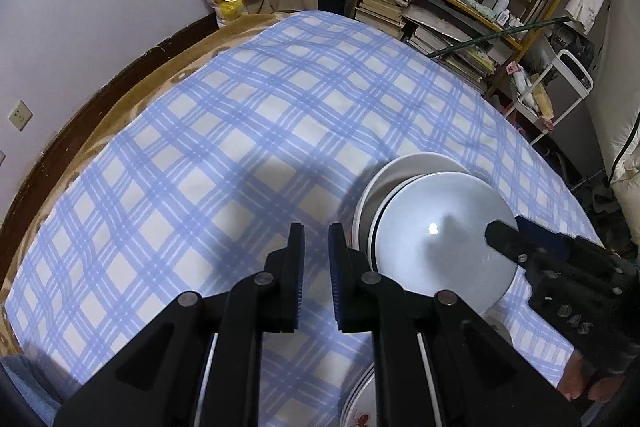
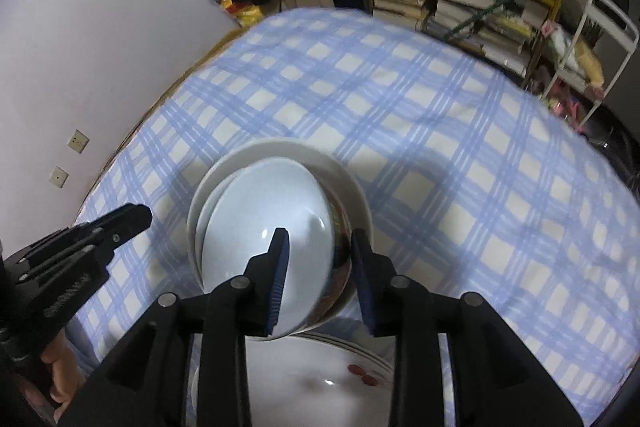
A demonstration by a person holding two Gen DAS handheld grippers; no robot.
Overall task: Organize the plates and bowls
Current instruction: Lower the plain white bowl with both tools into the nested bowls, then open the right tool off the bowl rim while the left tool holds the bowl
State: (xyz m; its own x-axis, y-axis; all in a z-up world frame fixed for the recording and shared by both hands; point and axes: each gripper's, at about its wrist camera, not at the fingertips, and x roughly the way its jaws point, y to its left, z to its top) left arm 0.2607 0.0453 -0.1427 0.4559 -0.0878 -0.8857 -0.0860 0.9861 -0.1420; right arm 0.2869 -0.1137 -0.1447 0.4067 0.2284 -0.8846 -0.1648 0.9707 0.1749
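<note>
Right gripper (image 2: 318,267): jaws partly open, straddling near rim of pale bowl (image 2: 272,235), pads not pressing it. Bowl tilted, nested in white bowl (image 2: 280,155) at 12 o'clock. Plates (image 2: 320,379) stacked at 6 o'clock, red print on top one. Left gripper (image 1: 317,275): jaws near shut, narrow gap, nothing between, over checked cloth (image 1: 240,131); bowls at its 2 o'clock. Shelf (image 1: 500,7) beyond table, 1 o'clock.
</note>
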